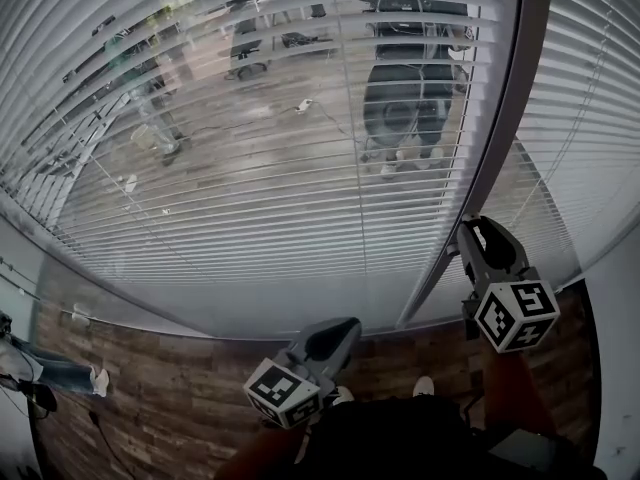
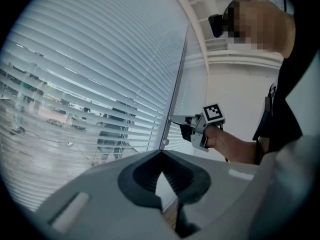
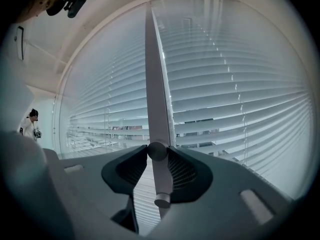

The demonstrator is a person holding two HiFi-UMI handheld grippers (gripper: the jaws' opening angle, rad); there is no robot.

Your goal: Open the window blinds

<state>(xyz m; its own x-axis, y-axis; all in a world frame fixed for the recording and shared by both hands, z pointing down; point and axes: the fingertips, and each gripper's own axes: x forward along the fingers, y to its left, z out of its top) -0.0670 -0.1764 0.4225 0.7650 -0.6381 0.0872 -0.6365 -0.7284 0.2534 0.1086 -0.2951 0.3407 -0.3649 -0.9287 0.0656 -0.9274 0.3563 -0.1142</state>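
Your right gripper (image 1: 468, 232) has its tip against the tilt wand (image 1: 426, 283), which hangs in front of the blinds (image 1: 250, 168). Your left gripper (image 1: 332, 336) sits lower, off to the right gripper's left, apart from the slats.

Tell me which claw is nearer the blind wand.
Right. The right claw is clamped on the wand; the left claw hangs lower, apart from it, shut on nothing.
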